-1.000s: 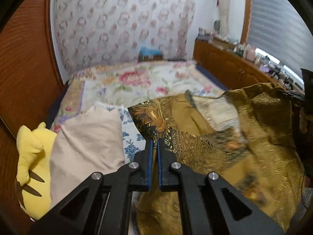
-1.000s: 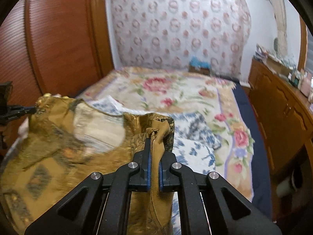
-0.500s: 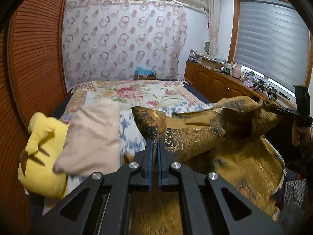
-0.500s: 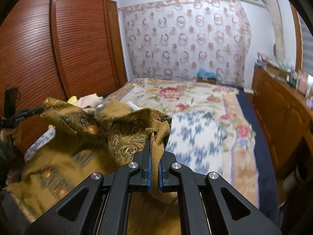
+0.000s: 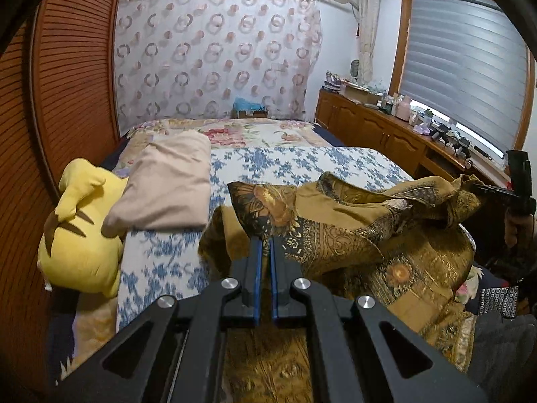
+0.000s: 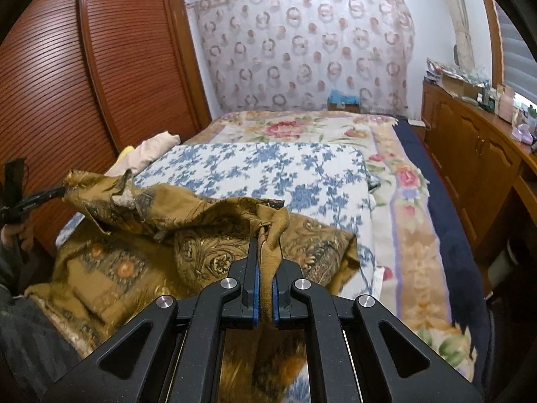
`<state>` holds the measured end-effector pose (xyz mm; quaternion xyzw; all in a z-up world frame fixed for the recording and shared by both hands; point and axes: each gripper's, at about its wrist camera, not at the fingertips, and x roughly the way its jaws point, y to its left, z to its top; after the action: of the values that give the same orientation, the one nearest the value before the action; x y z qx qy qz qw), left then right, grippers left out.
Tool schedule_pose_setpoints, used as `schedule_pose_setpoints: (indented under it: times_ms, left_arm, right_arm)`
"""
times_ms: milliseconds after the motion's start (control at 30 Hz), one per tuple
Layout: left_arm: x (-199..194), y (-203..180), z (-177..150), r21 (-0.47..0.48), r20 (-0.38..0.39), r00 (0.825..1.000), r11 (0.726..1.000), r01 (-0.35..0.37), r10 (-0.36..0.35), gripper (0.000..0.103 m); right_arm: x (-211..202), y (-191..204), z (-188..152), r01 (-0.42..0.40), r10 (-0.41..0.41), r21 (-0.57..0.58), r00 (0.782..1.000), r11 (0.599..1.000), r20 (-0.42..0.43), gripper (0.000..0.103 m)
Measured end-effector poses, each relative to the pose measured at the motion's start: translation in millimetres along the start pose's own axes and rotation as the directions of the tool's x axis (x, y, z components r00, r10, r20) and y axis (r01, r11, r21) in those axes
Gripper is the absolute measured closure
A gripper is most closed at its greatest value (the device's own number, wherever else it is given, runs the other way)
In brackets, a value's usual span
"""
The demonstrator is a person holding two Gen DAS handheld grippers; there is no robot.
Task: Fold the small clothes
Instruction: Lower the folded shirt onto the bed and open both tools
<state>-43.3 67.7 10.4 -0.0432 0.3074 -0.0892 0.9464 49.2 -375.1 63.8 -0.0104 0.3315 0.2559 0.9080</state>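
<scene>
Left wrist view: left gripper (image 5: 263, 245) clamping one corner of the gold patterned garment (image 5: 362, 245), fingers (image 5: 255, 268) pressed nearly together on the cloth. Garment hanging slack across the near edge of the bed (image 5: 302, 161), part lying on the blue-flowered cover (image 5: 161, 262), part draping off the near edge. Right gripper (image 5: 483, 189) showing far at the right edge, pinching the opposite corner, a hand (image 5: 515, 231) below it. Beige folded cloth (image 5: 167, 188) and yellow plush toy (image 5: 80, 235) resting toward the bed's left edge, just beside the garment's corner.

Right wrist view: right gripper (image 6: 263, 245) biting a bunched fold of the same garment (image 6: 208, 252), fingers (image 6: 255, 275) closed on it with cloth running down between them. Left gripper (image 6: 43, 196) visible at the far left, holding the other corner level with this one. Cloth sagging between the two grips, rumpled over the near left corner of the bed (image 6: 402, 201).

Doing it well, by judgement: spreading both corners apart until the top edge goes taut, keeping both grips level, laying the garment flat on the cover clear of the beige cloth, smoothing wrinkles before making any fold. Bunched right-hand grip likely wanting a cleaner pinch at the true corner.
</scene>
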Motion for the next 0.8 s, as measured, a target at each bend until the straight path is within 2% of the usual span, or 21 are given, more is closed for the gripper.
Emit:
schedule_pose_setpoints:
  times_ms: [67, 233, 267, 333, 433, 600, 667, 800]
  left_arm:
    - [0.9, -0.3, -6.6, -0.009, -0.011, 1.000, 1.000, 0.013, -0.013, 0.101]
    - [19.0, 7.0, -23.4, 0.006, -0.090, 0.996, 1.000, -0.025, 0.025, 0.097]
    - [18.5, 8.2, -24.3, 0.009, -0.091, 0.995, 0.999, -0.034, 0.034, 0.095]
    - [13.2, 12.1, -24.7, 0.011, -0.071, 0.997, 0.999, -0.042, 0.043, 0.081]
    - [5.1, 22.0, -20.2, -0.014, -0.050, 0.998, 0.999, -0.045, 0.044, 0.069]
    - [9.0, 35.6, -3.5, 0.008, -0.037, 0.997, 0.998, -0.068, 0.068, 0.055]
    - [18.0, 41.1, 5.2, 0.007, -0.038, 0.997, 0.998, -0.068, 0.068, 0.053]
    - [40.3, 46.3, 21.0, 0.019, -0.043, 0.997, 0.998, -0.062, 0.063, 0.052]
  right_arm:
    - [-6.4, 0.6, -4.0, -0.007, 0.007, -0.003, 1.000, 1.000, 0.008, 0.101]
    - [-1.9, -4.0, -24.1, -0.007, 0.007, 0.008, 0.999, 1.000, -0.035, 0.100]
    - [-0.2, -4.0, -26.8, -0.006, 0.006, 0.010, 0.999, 1.000, -0.043, 0.097]
    - [2.1, -1.1, -29.9, -0.002, 0.001, -0.006, 0.998, 1.000, -0.060, 0.093]
    - [0.9, 0.8, -26.9, 0.019, -0.021, -0.033, 0.998, 0.999, -0.058, 0.081]
    - [0.4, -7.0, -9.6, 0.053, -0.054, -0.034, 0.998, 0.998, -0.028, 0.066]
    - [5.0, -9.5, -2.9, 0.082, -0.083, -0.043, 0.996, 0.996, -0.023, 0.060]
    - [24.6, -15.9, 7.5, 0.121, -0.123, -0.051, 0.992, 0.991, -0.041, 0.058]
